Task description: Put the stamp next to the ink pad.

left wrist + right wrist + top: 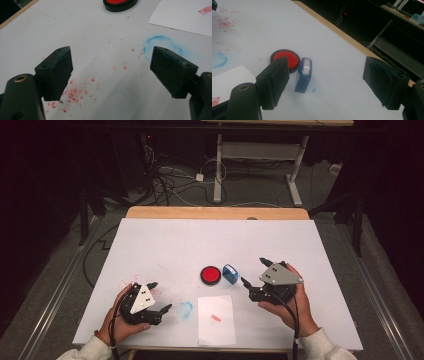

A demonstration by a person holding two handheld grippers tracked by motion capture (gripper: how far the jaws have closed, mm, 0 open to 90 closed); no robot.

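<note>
Clearly a stamping job: the blue stamp (230, 273) lies tipped on its side on the table (165, 245), touching the round red ink pad (210, 275), with its rubber face turned sideways. The right gripper (253, 271) hangs just beside it, jaws wide apart and empty, lined up so the stamp sits between them in the right gripper view (303, 74); probably staged for a pick. The left gripper (161, 296) rests well apart near the table's front left, jaws also spread with nothing in them, likely parked out of the way.

The sheet of paper (216, 319) lies flat just in front of the pad and carries one small red stamp print (216, 318). The stamp looks like hard glossy plastic, boxy with rounded corners. The pad is a shallow black dish with a matte red fill. The tabletop is smooth and white, speckled with red ink flecks (75, 92) and a smeared blue ring (162, 46). The jaw pads are blocky matte black, with blue smudges.
</note>
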